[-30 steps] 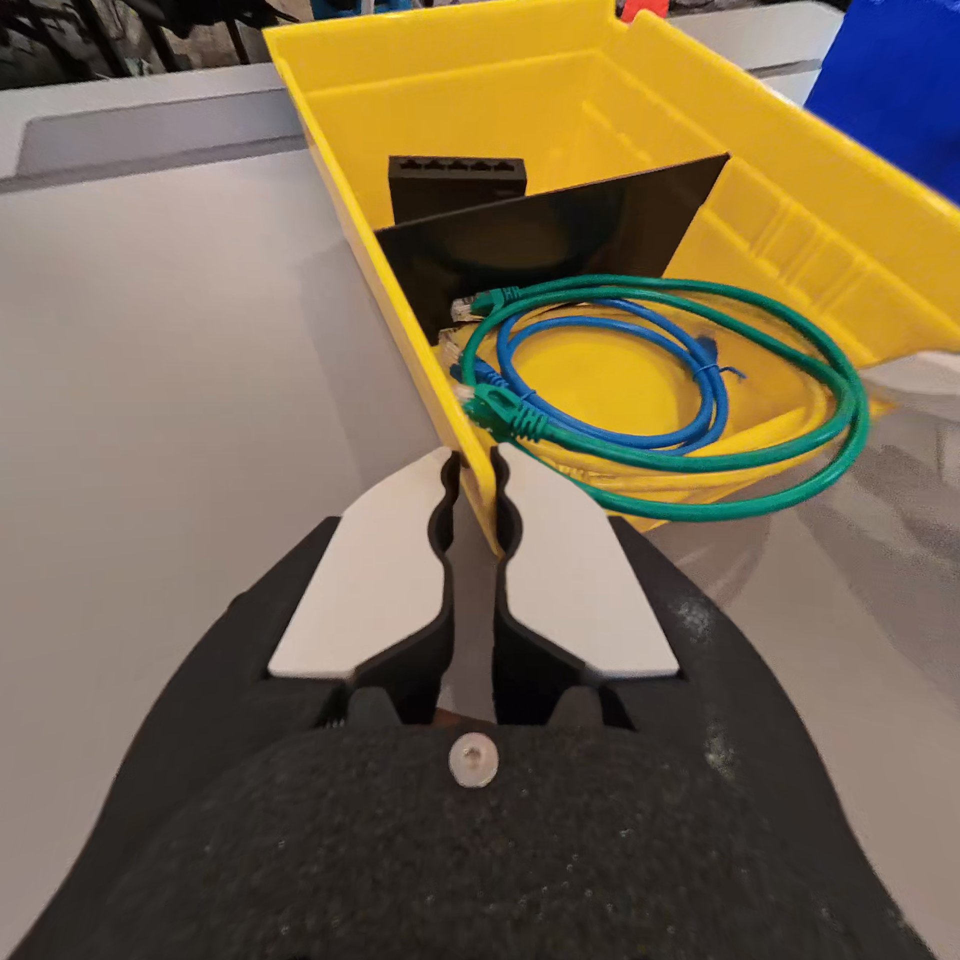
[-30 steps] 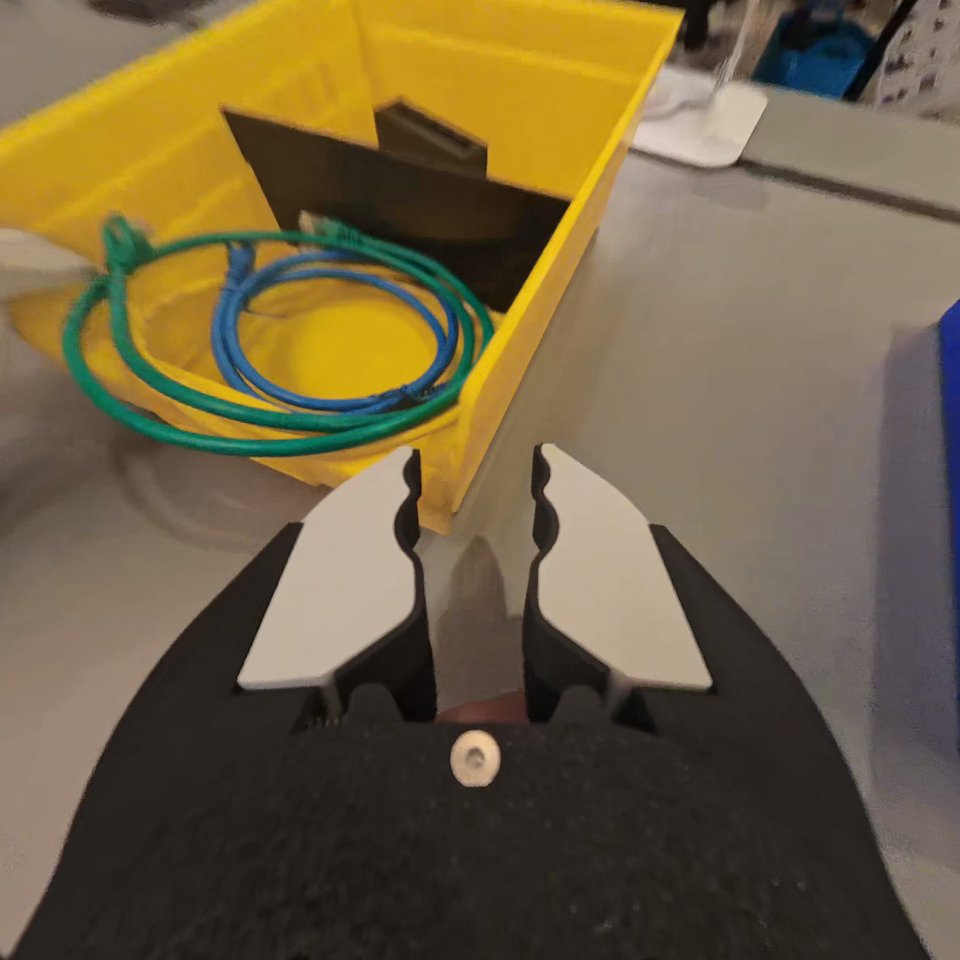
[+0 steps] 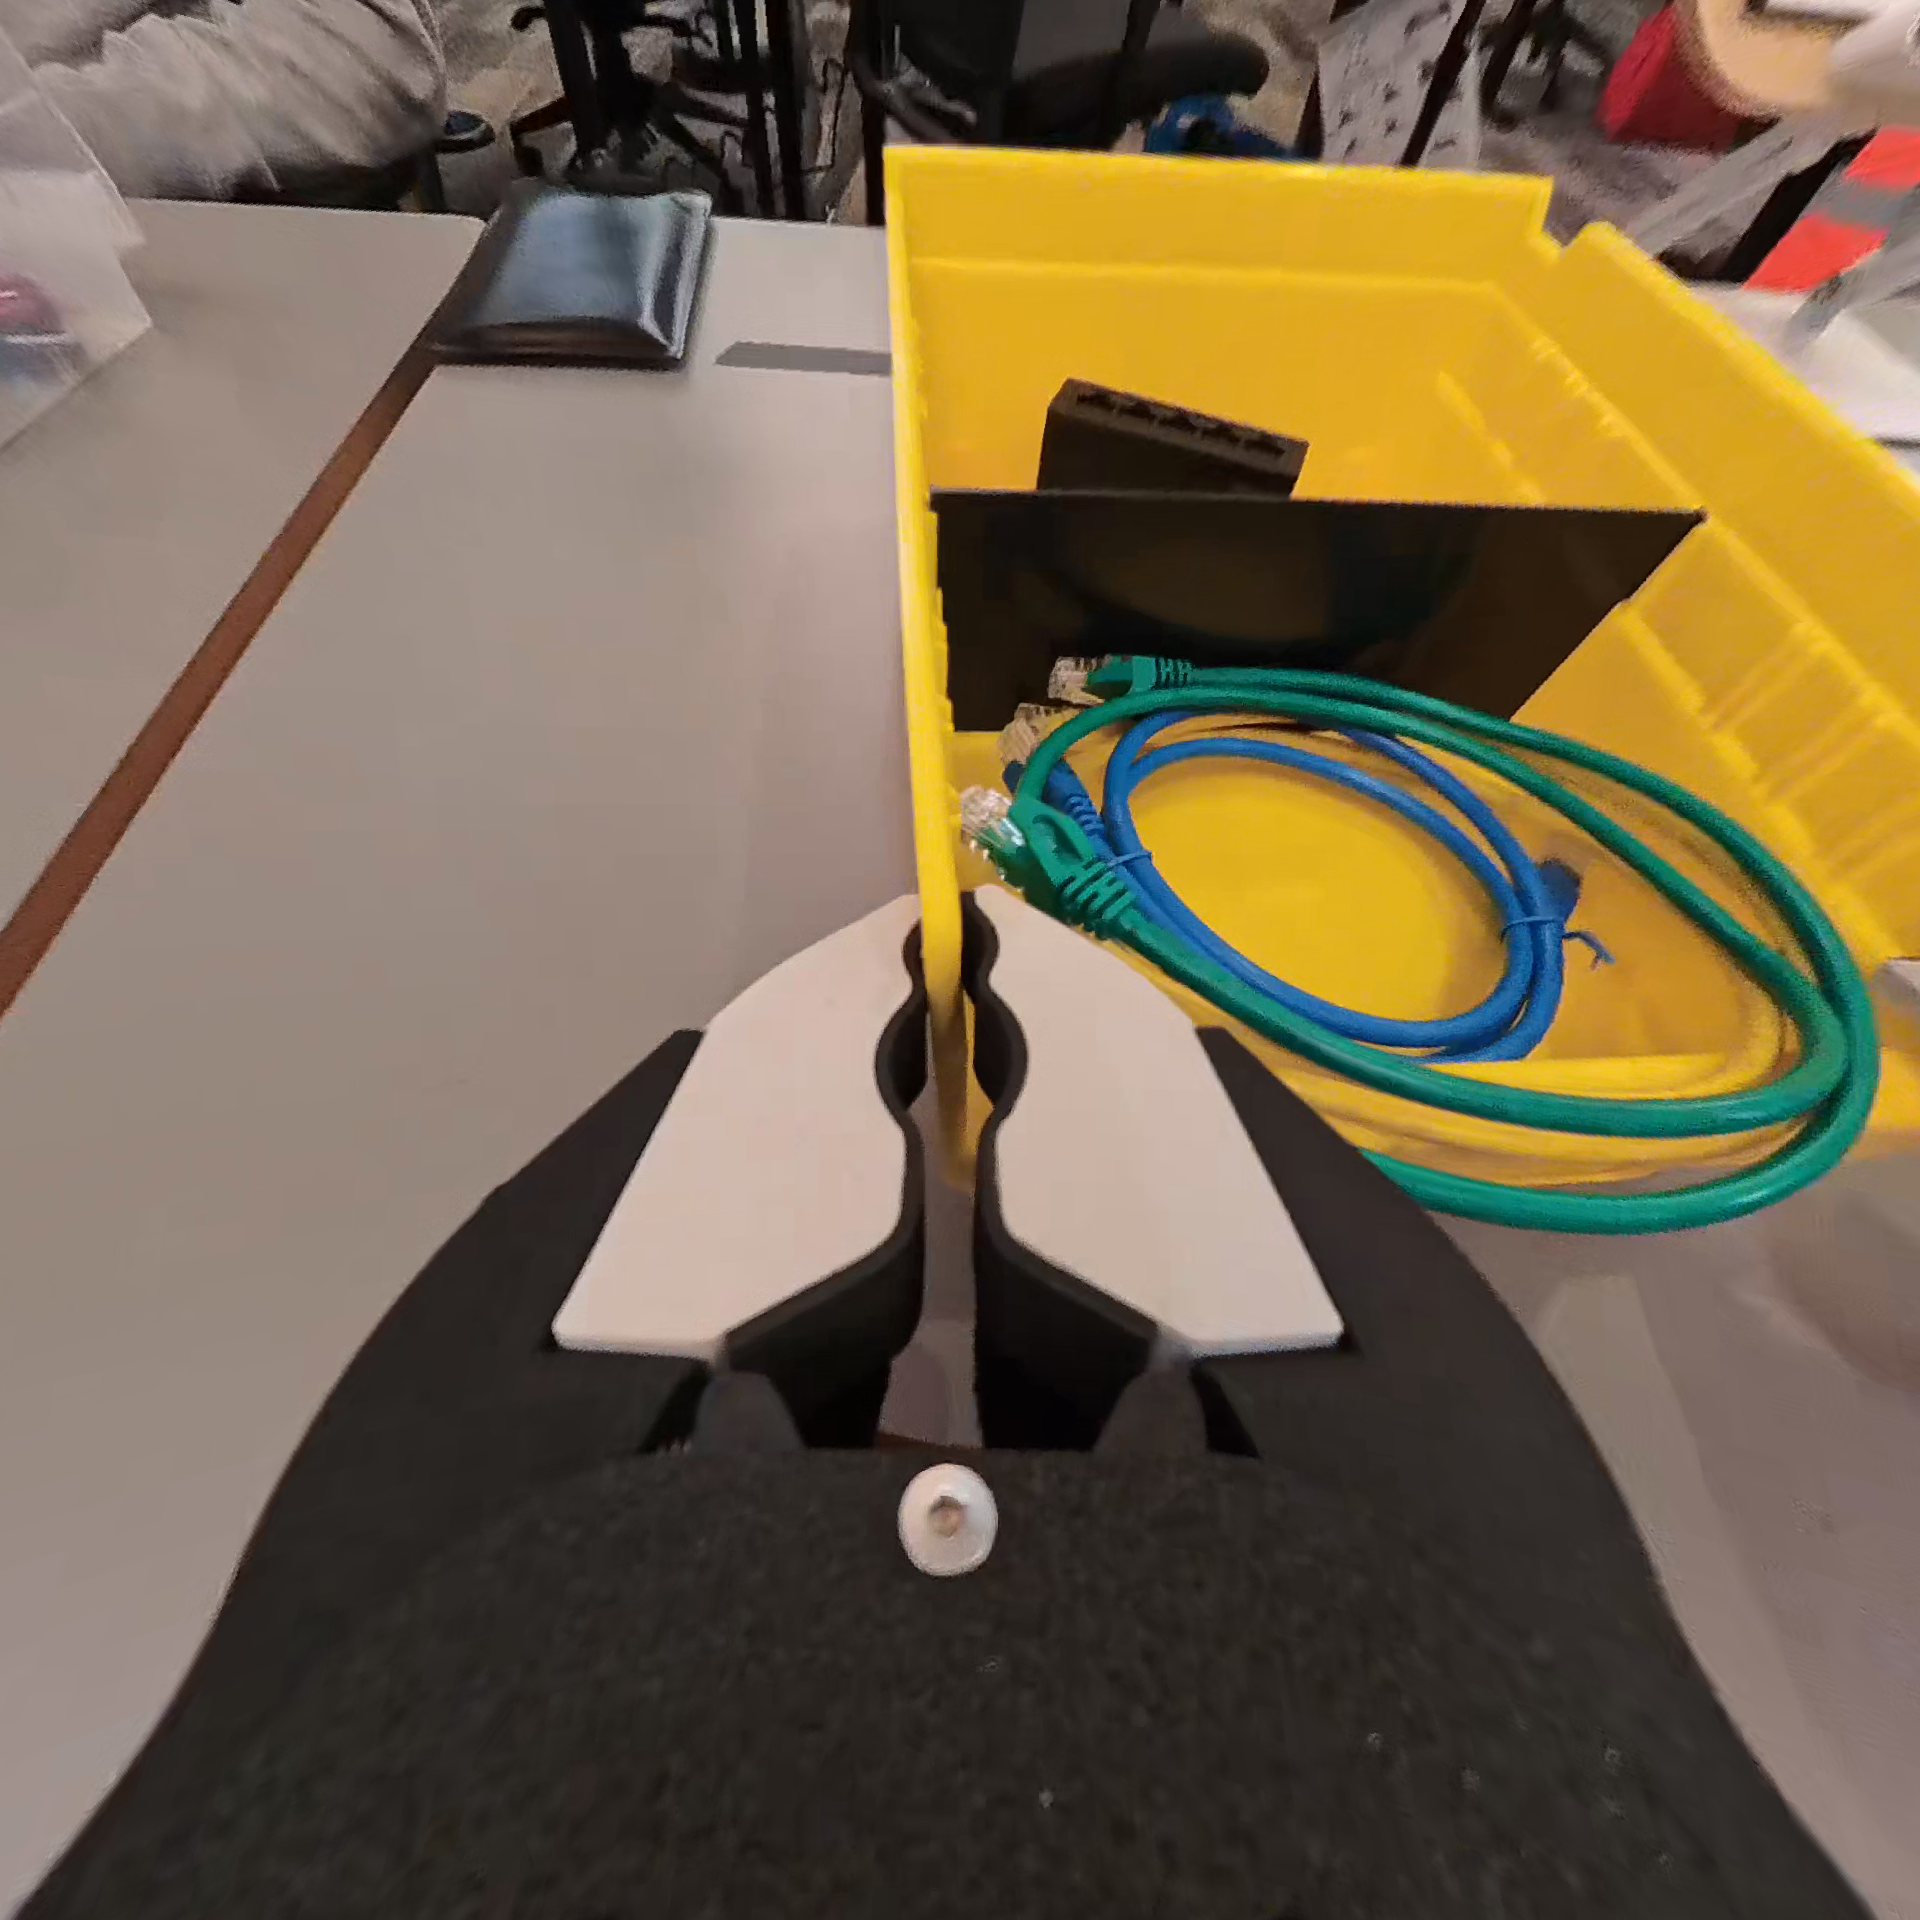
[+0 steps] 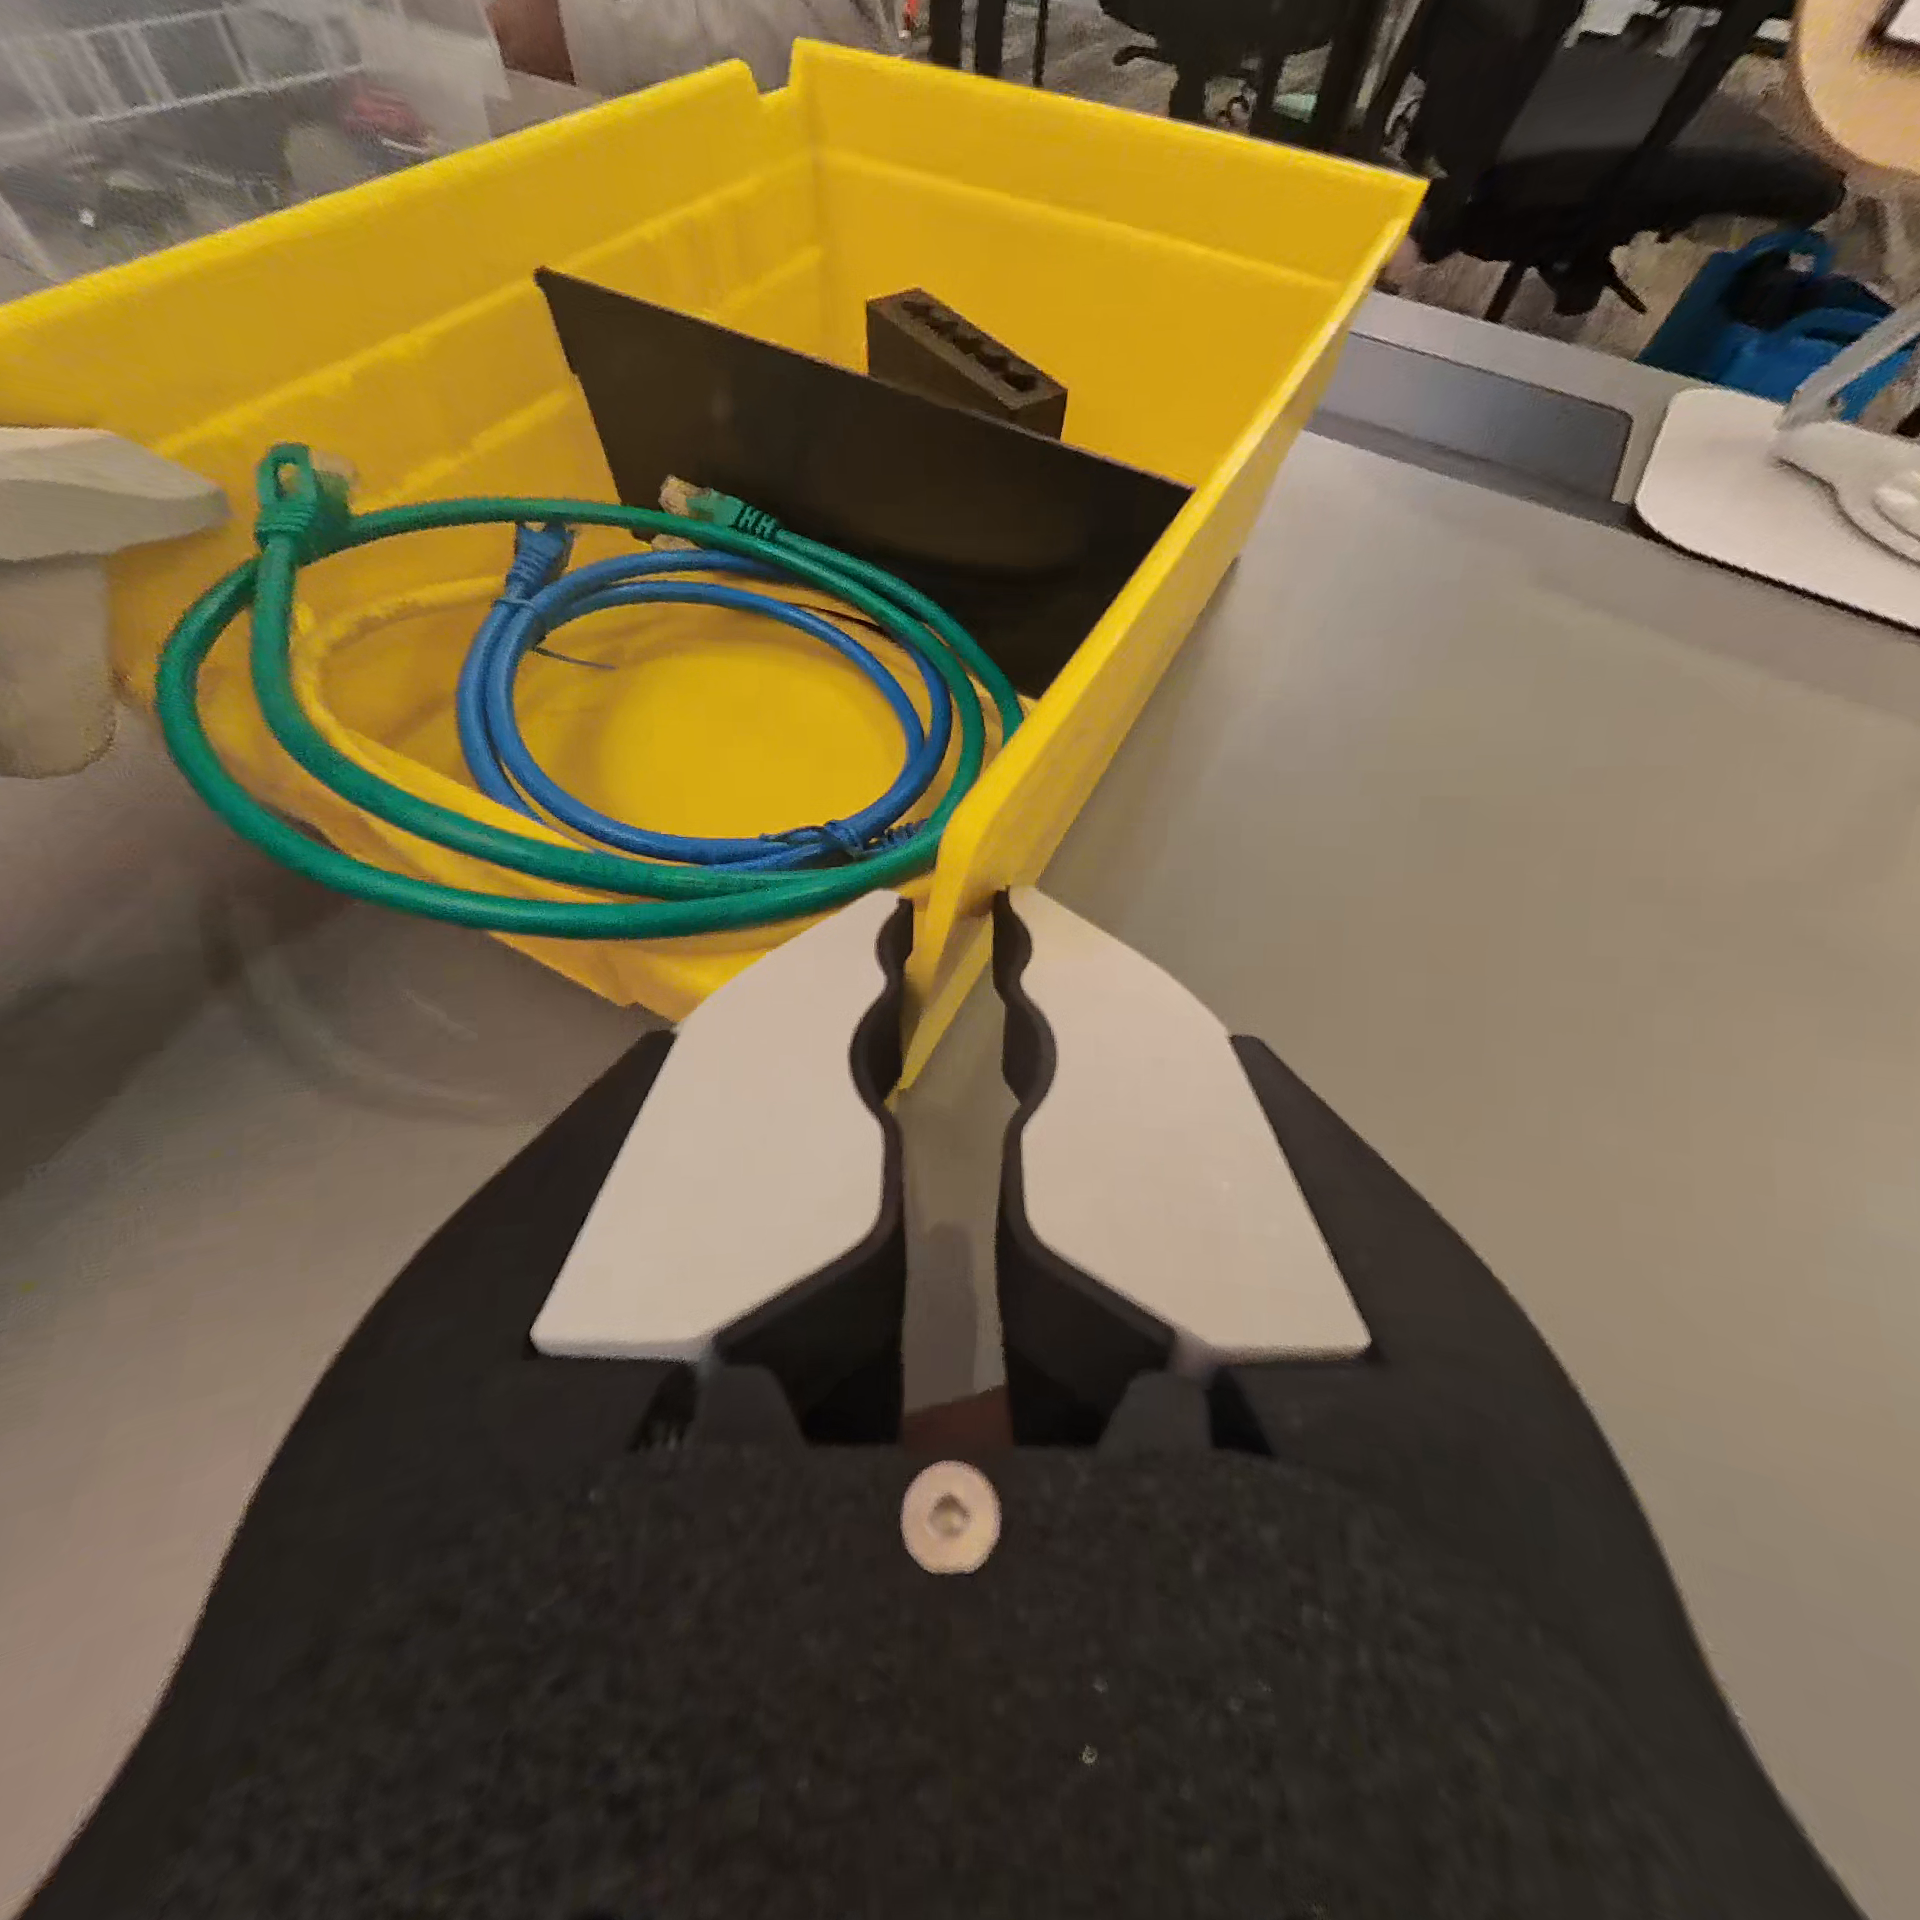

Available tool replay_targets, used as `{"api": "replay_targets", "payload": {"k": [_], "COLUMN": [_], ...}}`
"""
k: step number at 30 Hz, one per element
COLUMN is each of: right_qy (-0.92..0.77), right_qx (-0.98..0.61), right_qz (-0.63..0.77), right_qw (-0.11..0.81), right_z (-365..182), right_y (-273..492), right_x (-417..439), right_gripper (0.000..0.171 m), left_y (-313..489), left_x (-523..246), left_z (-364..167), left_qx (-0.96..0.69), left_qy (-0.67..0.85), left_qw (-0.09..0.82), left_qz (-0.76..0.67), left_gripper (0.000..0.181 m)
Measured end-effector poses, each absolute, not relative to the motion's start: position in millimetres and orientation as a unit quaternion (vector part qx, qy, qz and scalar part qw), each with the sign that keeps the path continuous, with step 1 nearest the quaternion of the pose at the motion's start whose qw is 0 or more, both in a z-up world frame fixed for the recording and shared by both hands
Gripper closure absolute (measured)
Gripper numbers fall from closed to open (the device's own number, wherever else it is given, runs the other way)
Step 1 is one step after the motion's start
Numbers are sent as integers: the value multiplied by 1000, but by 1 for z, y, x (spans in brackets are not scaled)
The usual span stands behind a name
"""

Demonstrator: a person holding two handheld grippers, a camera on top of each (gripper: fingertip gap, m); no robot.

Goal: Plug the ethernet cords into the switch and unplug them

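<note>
Left gripper (image 3: 945, 914) pinches the yellow plastic bin (image 3: 1195, 208) wall; right gripper (image 4: 951, 904) pinches the opposite wall. Green ethernet cord (image 3: 1558, 1112) and blue ethernet cord (image 3: 1351, 1018) coiled mid-frame; black switch (image 3: 1169, 436) behind black divider (image 3: 1299, 582), upper centre.

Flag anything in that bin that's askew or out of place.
The green cable spills over the yellow bin's low front edge and hangs outside it. The black divider sits slanted across the bin. The switch leans tilted behind the divider. The blue cable stays coiled inside.
</note>
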State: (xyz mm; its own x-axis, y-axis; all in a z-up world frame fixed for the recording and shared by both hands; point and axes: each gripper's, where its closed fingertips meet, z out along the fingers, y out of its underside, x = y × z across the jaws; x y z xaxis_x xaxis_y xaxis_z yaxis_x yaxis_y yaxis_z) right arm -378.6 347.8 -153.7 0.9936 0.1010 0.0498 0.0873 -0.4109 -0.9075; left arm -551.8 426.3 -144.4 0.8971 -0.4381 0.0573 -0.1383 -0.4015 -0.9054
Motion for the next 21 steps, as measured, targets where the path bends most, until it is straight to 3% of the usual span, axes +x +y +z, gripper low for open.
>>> {"api": "replay_targets", "payload": {"k": [2,4,6,10,17,21], "right_qy": [-85,-123,-163,-171,-20,133], "right_qx": [-846,-852,-848,-823,-819,-795], "right_qz": [33,82,163,273,137,20], "right_qw": [525,503,478,468,557,592], "right_z": [-154,-152,-147,-135,-132,-123], "right_y": [345,329,295,217,135,83], "right_x": [-383,-386,-384,-320,-117,1], "right_gripper": [154,150,138,126,130,135], "left_y": [426,423,412,375,278,274], "left_x": [-556,-562,-568,-564,-433,-412], "left_z": [-144,-133,-109,-70,-86,-116], "left_qx": [-833,-831,-813,-778,-759,-778], "left_qy": [180,169,156,150,196,269], "left_qw": [511,521,553,595,530,529], "left_qz": [-116,-97,-101,-136,-324,-206], "left_gripper": [175,160,155,148,147,146]}}
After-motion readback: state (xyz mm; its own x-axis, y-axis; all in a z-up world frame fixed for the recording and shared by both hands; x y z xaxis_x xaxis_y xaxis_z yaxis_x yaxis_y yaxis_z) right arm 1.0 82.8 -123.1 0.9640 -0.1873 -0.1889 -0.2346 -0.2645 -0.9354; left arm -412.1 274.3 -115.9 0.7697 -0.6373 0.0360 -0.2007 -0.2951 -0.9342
